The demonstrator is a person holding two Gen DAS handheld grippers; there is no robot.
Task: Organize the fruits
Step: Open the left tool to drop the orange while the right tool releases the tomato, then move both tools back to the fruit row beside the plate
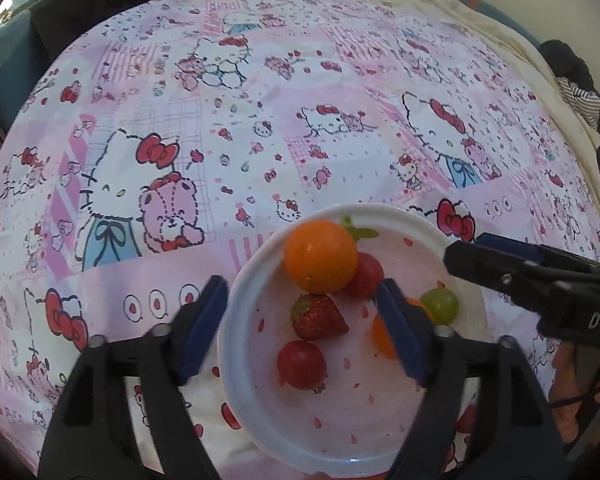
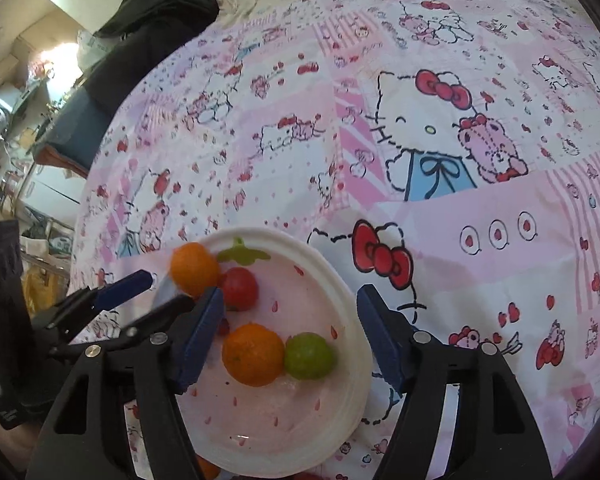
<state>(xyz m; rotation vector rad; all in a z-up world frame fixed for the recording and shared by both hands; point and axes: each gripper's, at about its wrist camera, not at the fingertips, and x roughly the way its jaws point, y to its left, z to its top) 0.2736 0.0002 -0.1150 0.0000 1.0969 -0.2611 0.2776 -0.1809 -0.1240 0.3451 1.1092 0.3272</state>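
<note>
A white plate [image 1: 236, 320] with a pink, drop-dotted centre lies on a bed covered by a pink cartoon-cat sheet [image 1: 260, 128]. All the fruit sits on the plate.

In the left wrist view, a large orange [image 1: 320, 256] lies at the far side, touching a red fruit [image 1: 366, 276] behind it. A strawberry [image 1: 318, 318] lies just in front of the orange, and a round red fruit [image 1: 301, 364] lies nearer the camera. A green grape [image 1: 440, 306] sits toward the right rim, with a second orange [image 1: 382, 338] partly hidden behind the blue pad. A green leaf shape [image 1: 356, 230] shows at the far rim.

The left gripper [image 1: 304, 324] hangs over the plate with its jaws spread; one finger stands outside the left rim, the other above the plate's middle. Nothing is pinched between them.

In the right wrist view, the right gripper [image 2: 290, 334] is likewise spread. The second orange [image 2: 253, 354] and the grape [image 2: 309, 356] lie touching each other between its fingers, but the pads stand clear of both. One finger stands over the plate, the other outside the right rim.

Each gripper shows at the edge of the other's view.
</note>
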